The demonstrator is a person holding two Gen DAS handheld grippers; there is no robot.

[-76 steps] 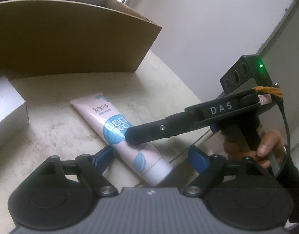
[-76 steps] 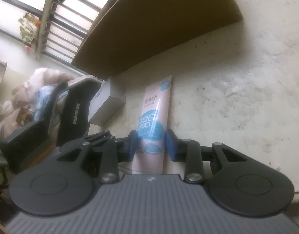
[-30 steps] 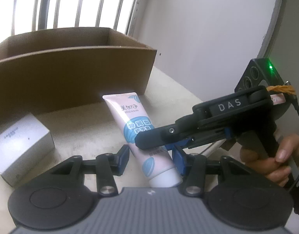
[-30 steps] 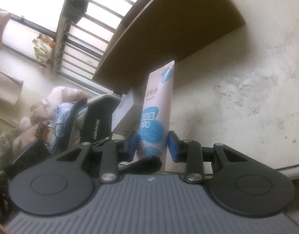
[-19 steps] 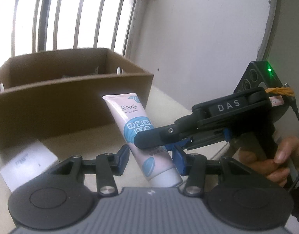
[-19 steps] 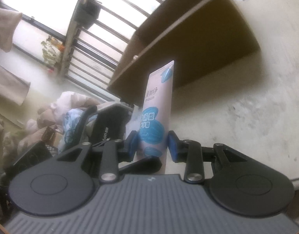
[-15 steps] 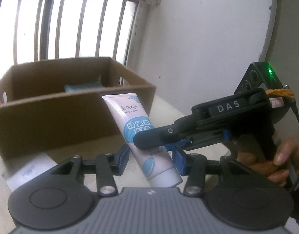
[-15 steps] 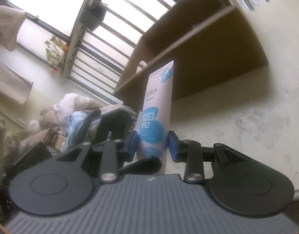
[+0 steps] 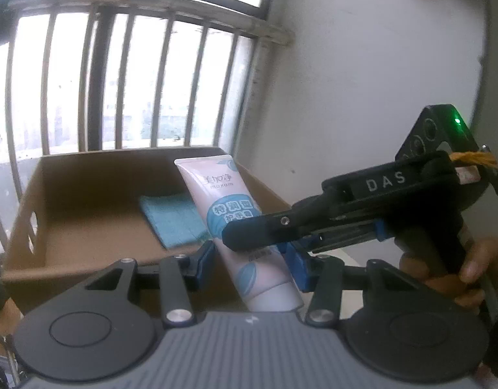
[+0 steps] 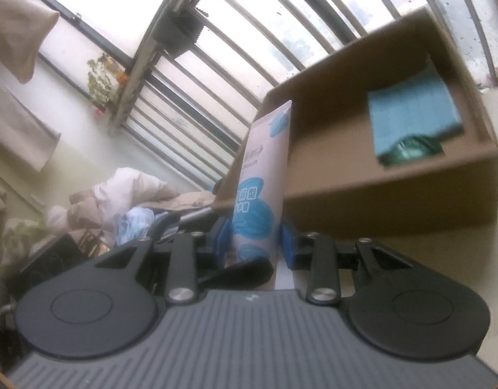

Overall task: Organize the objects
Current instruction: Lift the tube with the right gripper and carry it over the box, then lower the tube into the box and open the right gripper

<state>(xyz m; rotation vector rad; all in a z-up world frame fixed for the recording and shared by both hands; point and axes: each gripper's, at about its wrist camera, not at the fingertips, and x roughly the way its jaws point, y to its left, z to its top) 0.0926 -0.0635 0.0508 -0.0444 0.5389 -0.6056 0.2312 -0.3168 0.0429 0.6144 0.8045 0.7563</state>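
Observation:
A pink-and-white hand cream tube with a blue label hangs in the air, cap end toward me, in front of an open cardboard box. My left gripper is shut on the tube's lower part, a blue pad on each side. My right gripper comes in from the right and is shut on the same tube, one black finger lying across the label. In the right wrist view the tube stands between the right gripper's pads, with the box behind it. A left finger crosses below.
A folded teal cloth lies on the box floor, also seen as the cloth from the right. A person's hand holds the right gripper's handle. Window bars rise behind the box, a white wall stands right, and piled clothes and bags lie left.
Both grippers rose together with the tube held between them. The view now looks down into the box, showing the cloth. The silver box on the table has dropped out of sight.

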